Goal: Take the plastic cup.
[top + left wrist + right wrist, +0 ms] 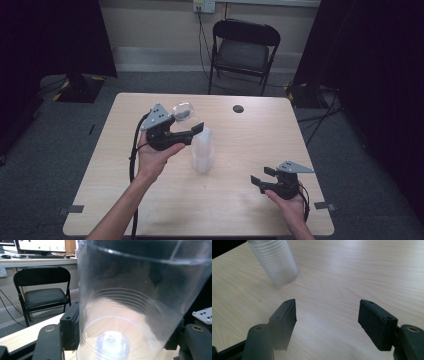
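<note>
Meanwhile left tool (196, 131) clamps the cup stack (202, 150); right tool (262, 178) gapes apart.

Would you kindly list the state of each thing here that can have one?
Left tongs: shut on a clear cup, held above the table.
Clear cup: lifted off the table, tilted.
Right tongs: open, holding nothing, low over the table.
Cup stack: upright on the table, untouched by the right tongs.
Folding chair: unfolded, unoccupied.

black folding chair (243, 49) behind table; wall outlet (204, 5) above.
</note>
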A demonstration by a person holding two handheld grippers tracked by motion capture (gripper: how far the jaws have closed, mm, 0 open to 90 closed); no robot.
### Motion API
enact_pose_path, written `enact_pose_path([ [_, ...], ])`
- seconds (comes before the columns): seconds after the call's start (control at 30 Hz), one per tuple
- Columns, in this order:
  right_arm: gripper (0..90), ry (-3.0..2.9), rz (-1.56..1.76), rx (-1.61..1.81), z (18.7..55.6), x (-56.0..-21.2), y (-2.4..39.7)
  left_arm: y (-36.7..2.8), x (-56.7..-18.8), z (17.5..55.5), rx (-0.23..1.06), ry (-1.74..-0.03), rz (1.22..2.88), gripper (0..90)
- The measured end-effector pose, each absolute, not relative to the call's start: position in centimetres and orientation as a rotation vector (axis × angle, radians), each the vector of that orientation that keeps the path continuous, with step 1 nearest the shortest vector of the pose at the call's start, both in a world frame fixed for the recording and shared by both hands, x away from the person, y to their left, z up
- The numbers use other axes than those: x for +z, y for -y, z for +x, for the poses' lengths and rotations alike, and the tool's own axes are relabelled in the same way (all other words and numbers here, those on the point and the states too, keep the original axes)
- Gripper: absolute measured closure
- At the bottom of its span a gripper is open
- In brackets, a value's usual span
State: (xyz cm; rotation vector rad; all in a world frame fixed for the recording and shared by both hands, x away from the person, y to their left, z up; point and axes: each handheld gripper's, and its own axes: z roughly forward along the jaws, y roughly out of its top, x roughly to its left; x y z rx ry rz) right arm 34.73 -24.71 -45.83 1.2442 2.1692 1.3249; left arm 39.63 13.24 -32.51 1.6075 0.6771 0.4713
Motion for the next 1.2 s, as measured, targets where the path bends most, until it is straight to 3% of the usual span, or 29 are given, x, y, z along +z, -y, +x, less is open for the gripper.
enact_pose_path([
  [0.53,30.9,-2.168,1.233,1.337,34.5,-45.7,24.4,-15.0,-33.5,37.9,0.441,-0.734,1.593,33.8],
  [1.2,30.3,-2.179,1.18,1.334,34.1,-45.5,23.6,-16.6,-36.5,36.1,0.27,-0.852,1.581,33.7],
])
